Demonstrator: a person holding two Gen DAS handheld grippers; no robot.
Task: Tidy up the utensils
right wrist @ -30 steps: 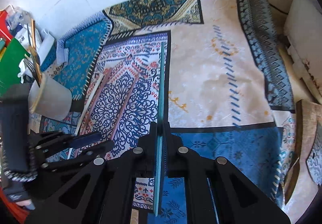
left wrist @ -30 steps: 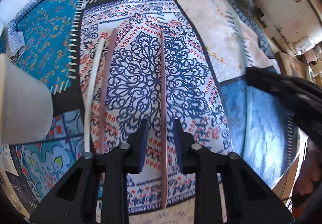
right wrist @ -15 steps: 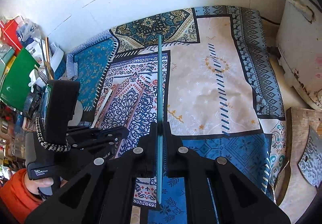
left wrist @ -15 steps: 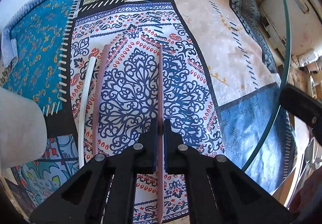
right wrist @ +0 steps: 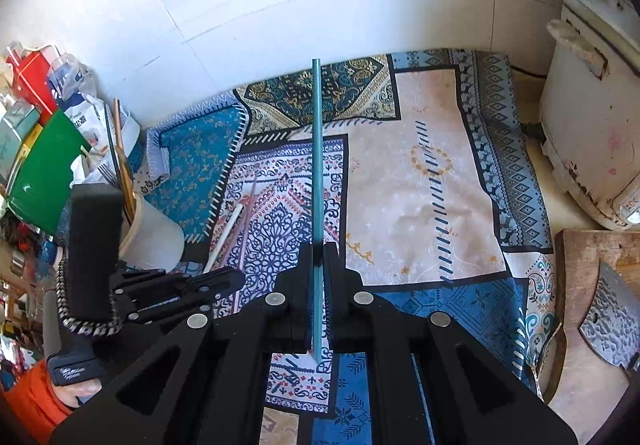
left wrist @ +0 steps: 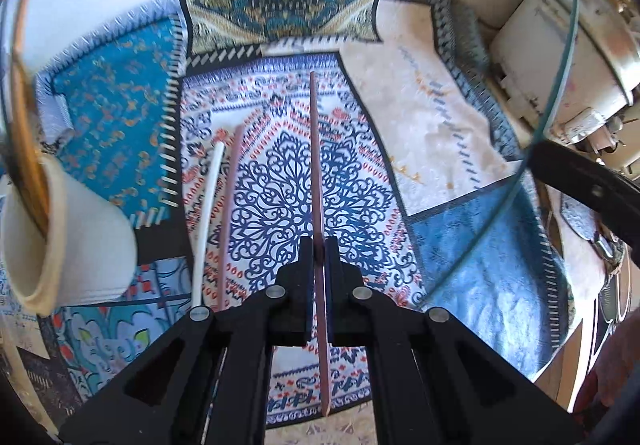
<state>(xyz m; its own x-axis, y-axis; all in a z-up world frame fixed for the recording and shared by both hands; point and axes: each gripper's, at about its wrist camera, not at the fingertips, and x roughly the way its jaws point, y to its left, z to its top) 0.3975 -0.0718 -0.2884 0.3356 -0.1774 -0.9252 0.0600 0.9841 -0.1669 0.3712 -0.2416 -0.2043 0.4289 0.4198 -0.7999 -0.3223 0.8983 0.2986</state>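
Nearest, the left gripper clamps a brown chopstick and the right gripper a teal chopstick, both above the patterned cloth, while farther left a white chopstick and another brown one lie beside the cream holder cup.

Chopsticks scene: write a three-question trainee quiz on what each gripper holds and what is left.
1. True or false: the left gripper is shut on a brown chopstick.
2. What colour is the chopstick in the right gripper? A red, B teal, C white.
3. How many chopsticks lie loose on the patterned cloth?
Key: 1 true; 2 B; 3 two, a white chopstick and a brownish chopstick.
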